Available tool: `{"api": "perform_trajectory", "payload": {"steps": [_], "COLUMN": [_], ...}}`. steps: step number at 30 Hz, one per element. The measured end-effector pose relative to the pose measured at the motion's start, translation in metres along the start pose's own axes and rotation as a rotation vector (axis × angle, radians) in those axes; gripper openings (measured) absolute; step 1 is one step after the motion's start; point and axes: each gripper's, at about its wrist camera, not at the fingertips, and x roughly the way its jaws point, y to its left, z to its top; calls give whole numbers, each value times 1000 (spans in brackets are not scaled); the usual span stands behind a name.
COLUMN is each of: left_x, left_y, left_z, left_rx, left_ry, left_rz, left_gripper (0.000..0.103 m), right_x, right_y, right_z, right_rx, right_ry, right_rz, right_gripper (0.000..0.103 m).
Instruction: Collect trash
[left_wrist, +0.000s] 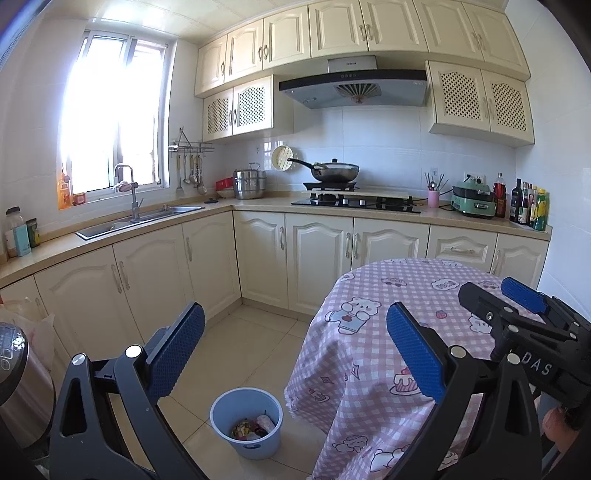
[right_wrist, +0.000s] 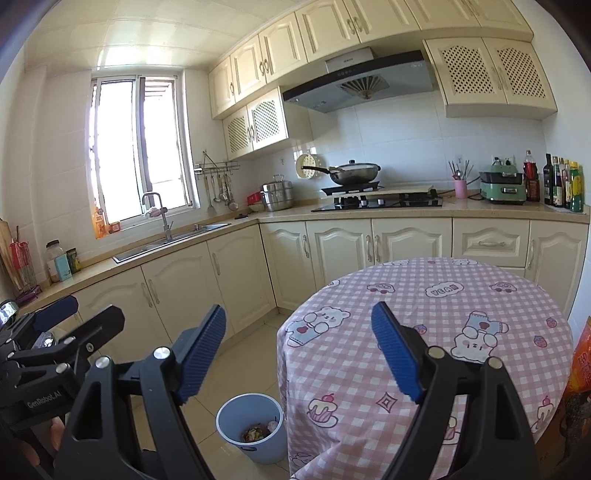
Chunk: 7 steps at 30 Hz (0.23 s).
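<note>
Both held spread wide and empty above the tiled floor (left_wrist: 258, 332): left gripper (left_wrist: 295, 354), right gripper (right_wrist: 299, 354). Blue trash bin (left_wrist: 246, 421), holding wrappers, standing on open floor just beside the draped edge of the round desk (left_wrist: 369, 332). Well apart from the cabinet fronts (left_wrist: 207, 266).

A cream-cabinet kitchen fills both views. At ten o'clock a bright window (left_wrist: 110, 122) floods the white tiled wall (left_wrist: 388, 140) with daylight. Below it, at nine o'clock, a steel sink (left_wrist: 122, 223) sits in the beige countertop (left_wrist: 258, 203). At twelve o'clock a grey range hood (left_wrist: 352, 88) hangs above a black gas hob (left_wrist: 356, 202) carrying a lidded wok (left_wrist: 334, 171). Upper cabinets (left_wrist: 332, 29) run along the top edge, and lower cabinets (left_wrist: 317, 251) line the room's corner. Pale floor tiles (left_wrist: 255, 332) spread at six o'clock. A round table under a pink checked tablecloth (right_wrist: 443, 306) stands at four o'clock.
</note>
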Motion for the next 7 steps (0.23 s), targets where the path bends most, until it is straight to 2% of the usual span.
{"api": "perform_trajectory", "payload": {"steps": [7], "left_x": [42], "left_y": [4], "left_z": [-15], "left_rx": [1], "left_ry": [100], "left_rz": [35], "left_gripper": [95], "right_x": [48], "right_y": [-49], "right_z": [0], "right_rx": [24], "right_ry": [86], "right_rz": [-52], "right_gripper": [81]}}
